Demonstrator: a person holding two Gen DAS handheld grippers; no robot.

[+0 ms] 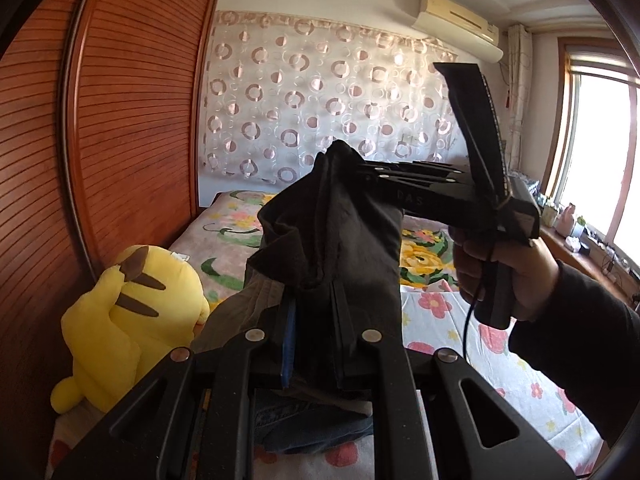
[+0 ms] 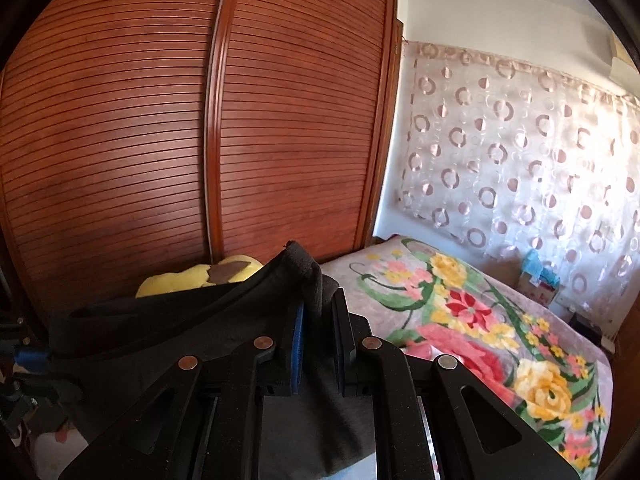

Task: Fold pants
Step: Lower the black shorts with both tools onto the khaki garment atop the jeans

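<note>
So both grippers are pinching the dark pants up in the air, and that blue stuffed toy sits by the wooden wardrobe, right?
The stuffed toy is yellow, not blue; the left wrist view shows it. Otherwise yes: left gripper and right gripper both pinch the dark pants, by the wooden wardrobe.

left gripper (image 1: 314, 312) clamped, right gripper (image 2: 318, 320) clamped
</note>
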